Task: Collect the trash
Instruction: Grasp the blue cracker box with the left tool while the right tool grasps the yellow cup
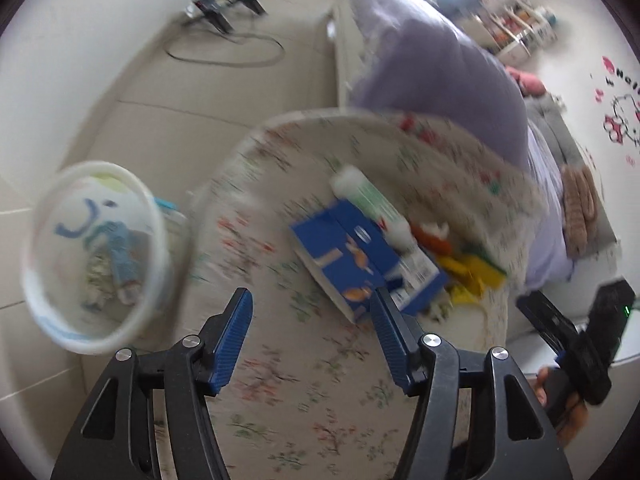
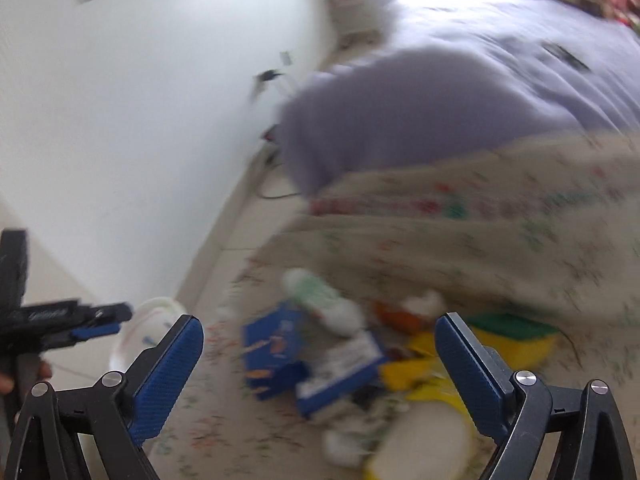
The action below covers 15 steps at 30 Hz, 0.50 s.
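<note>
- The white bin (image 1: pixel 94 256) stands at the far left on the floor, just beside the flowered cloth (image 1: pixel 280 380). It already holds some scraps. Blur hides what they are.
- The left gripper (image 1: pixel 312 312) hangs over the cloth with its jaws apart and nothing between them.
- The blue box (image 1: pixel 360 256) lies flat on the cloth, just ahead of the left gripper. It looks like thin card, so light and easy to crush. I would take it across a narrow edge, gently.
- The white tube (image 1: pixel 368 196) lies touching the box's far side. It seems smooth and round, so it may slip. A hold across its middle looks safest.
- The yellow wrappers (image 2: pixel 424 376) and the yellow and green sponge (image 2: pixel 516 336) lie further right. Both look soft and very light.
- The right gripper (image 2: pixel 320 328) is also spread wide and empty, above the pile.
- Both views are smeared. Print on the box cannot be read, and the small orange and white bits by the tube cannot be told apart.
</note>
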Each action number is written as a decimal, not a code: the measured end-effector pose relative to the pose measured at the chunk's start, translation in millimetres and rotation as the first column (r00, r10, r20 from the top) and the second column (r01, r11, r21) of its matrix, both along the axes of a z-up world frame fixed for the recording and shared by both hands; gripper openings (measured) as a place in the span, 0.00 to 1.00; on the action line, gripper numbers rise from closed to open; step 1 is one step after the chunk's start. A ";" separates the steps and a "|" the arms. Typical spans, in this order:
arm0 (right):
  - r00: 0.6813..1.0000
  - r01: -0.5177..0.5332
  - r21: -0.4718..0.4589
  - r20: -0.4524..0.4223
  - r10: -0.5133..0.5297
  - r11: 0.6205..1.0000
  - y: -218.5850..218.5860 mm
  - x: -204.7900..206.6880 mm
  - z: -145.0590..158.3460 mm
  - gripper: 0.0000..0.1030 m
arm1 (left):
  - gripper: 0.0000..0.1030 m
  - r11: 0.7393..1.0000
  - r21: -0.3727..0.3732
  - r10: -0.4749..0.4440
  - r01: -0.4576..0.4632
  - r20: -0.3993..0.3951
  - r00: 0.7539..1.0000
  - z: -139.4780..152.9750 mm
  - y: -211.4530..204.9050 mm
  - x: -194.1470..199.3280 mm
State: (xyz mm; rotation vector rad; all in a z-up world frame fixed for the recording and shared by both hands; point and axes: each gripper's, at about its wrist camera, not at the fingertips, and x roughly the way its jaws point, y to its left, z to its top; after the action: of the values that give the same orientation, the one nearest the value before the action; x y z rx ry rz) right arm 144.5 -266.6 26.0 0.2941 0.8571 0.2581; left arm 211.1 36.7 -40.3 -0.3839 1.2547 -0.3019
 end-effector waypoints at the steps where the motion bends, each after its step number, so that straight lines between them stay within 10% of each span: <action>1: 0.998 0.046 0.027 -0.048 -0.045 0.999 -16.1 1.5 -14.8 0.94 | 0.62 1.000 -0.010 -0.009 0.009 -0.022 1.000 -7.8 -10.0 0.7; 4: 0.968 0.138 0.066 -0.220 -0.120 0.988 -41.5 10.1 -45.0 0.94 | 0.62 0.999 -0.045 -0.004 0.000 -0.080 0.997 -27.9 -30.8 2.2; 15: 0.937 0.166 0.060 -0.320 -0.139 0.984 -55.6 7.3 -65.2 0.94 | 0.63 0.972 -0.133 0.173 -0.196 -0.168 0.971 -69.0 -48.9 15.8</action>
State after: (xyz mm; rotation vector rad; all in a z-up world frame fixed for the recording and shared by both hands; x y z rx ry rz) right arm 151.8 -322.2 -39.2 0.4895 1.1343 0.1034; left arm 226.9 -12.2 -109.4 -0.6593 1.3420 -0.2094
